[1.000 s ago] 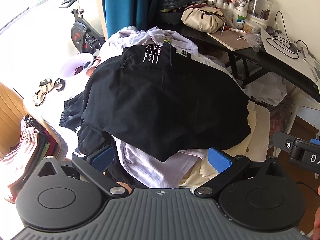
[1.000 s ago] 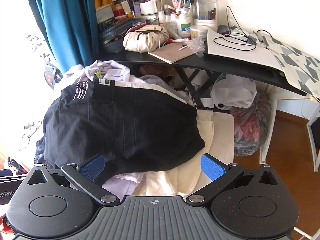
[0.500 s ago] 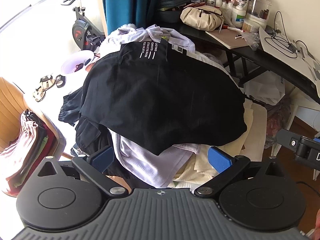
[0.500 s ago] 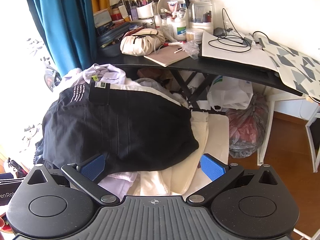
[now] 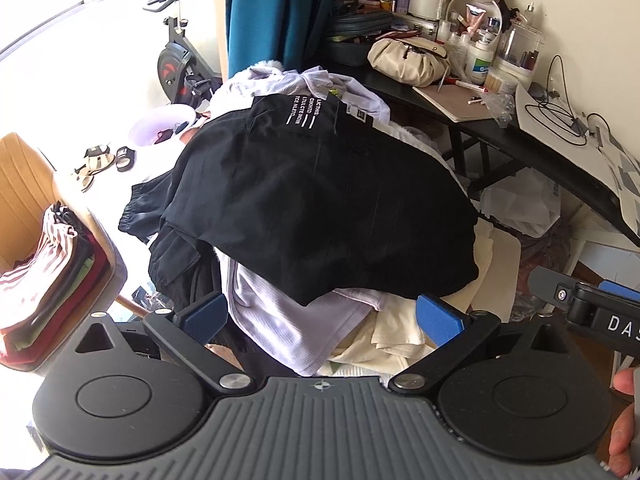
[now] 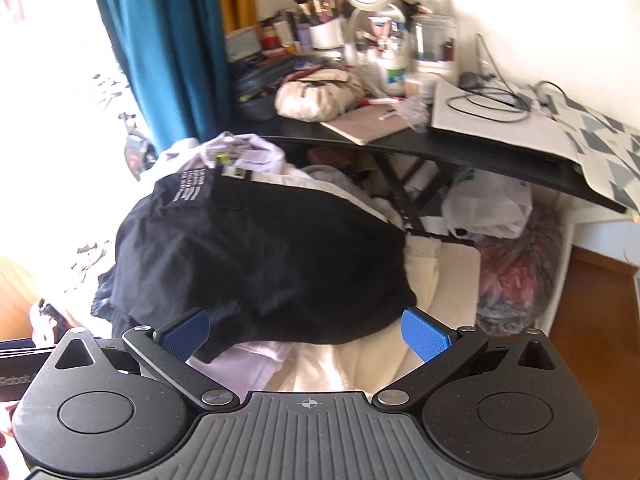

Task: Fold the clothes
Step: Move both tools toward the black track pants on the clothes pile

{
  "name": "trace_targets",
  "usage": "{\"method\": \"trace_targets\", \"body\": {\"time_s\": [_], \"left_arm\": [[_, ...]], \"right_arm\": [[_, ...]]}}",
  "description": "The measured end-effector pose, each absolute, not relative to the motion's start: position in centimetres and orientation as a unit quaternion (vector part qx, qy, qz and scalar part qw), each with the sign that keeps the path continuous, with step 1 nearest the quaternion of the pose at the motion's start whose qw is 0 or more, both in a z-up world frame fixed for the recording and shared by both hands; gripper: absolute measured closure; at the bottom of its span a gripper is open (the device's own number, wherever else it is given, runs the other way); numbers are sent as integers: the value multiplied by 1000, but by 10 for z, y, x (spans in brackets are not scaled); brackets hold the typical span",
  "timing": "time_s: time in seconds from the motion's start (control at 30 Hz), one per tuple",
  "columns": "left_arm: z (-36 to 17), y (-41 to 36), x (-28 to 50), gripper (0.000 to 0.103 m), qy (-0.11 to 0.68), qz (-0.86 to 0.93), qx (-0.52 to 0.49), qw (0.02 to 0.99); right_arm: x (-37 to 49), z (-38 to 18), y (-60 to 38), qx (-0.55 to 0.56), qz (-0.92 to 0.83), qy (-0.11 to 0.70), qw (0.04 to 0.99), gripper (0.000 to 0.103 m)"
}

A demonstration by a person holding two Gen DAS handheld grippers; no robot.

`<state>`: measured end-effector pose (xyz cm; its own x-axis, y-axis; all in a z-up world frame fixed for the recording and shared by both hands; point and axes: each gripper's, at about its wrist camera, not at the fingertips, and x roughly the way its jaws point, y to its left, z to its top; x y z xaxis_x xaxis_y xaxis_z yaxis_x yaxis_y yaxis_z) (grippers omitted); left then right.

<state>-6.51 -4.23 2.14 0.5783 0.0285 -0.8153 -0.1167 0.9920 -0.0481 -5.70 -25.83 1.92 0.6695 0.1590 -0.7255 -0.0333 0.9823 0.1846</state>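
Observation:
A black garment with white lettering [image 5: 320,200] [image 6: 260,256] lies spread on top of a heap of clothes. Under it show a pale lilac garment [image 5: 288,320] [image 6: 248,364] and cream fabric [image 5: 396,332] [image 6: 360,364]. My left gripper [image 5: 320,316] hovers open just before the heap's near edge, holding nothing. My right gripper [image 6: 306,332] is open too, its blue pads [image 6: 424,332] either side of the black garment's near hem, apart from it. The right gripper's body [image 5: 592,312] shows at the right edge of the left wrist view.
A black desk [image 5: 520,148] [image 6: 480,156] crowded with cosmetics, a cream bag [image 5: 408,62] and cables stands behind the heap. Folded clothes are stacked [image 5: 44,280] on a wooden seat at left. Plastic bags [image 6: 492,208] lie under the desk. An exercise bike [image 5: 180,68] stands far left.
Both grippers have drawn back and risen a little, so the heap looks smaller and lower. The right view is blurred from motion. The clothes have not moved.

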Motion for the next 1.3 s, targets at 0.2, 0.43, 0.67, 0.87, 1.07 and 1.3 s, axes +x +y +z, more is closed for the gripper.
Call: {"method": "trace_targets", "body": {"time_s": [0.2,0.43,0.67,0.87,1.07,1.3], "left_arm": [[18,-37,-72,1,462,65,-52,883],[18,-27,-77,1,456,78,-66,884],[22,-6,-68,1,450,57,-55,890],[20,29,-61,1,455,29,-64,887],[16,76,-58,1,452,-5,-109,885],[7,135,-55,1,454,11,-179,873]], "right_arm": [[-63,17,-256,72,51,409,908,1],[-61,25,-253,67,43,404,911,1],[-59,34,-216,14,32,385,922,1],[-57,43,-176,-9,22,370,929,1],[-65,47,-124,-60,11,347,936,1],[-65,43,-93,-22,40,360,932,1]]}}
